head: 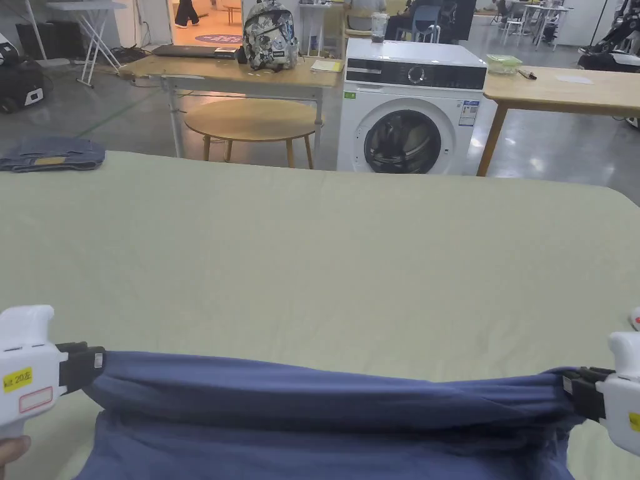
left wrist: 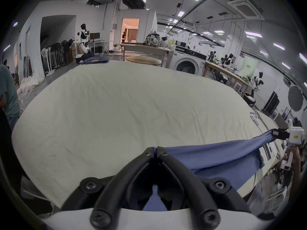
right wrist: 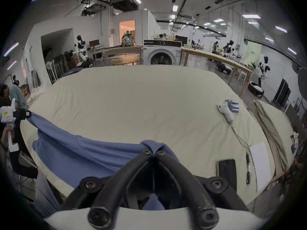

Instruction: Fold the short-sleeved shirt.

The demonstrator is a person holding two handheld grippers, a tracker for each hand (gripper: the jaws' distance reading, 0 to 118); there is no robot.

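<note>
Two grippers pinch the blue shirt [head: 325, 406]; right gripper view adds a spare gripper [right wrist: 226, 112].

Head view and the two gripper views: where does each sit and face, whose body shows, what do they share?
Head view: on the person's head, looking down across the bed to the washing machine; both tongs, left, right, hold the blue shirt.
Left gripper view: rides the left tongs, facing across the bed; right tongs far right.
Right gripper view: rides the right tongs; left tongs far left.
Shared: shirt, bed, washing machine.
</note>
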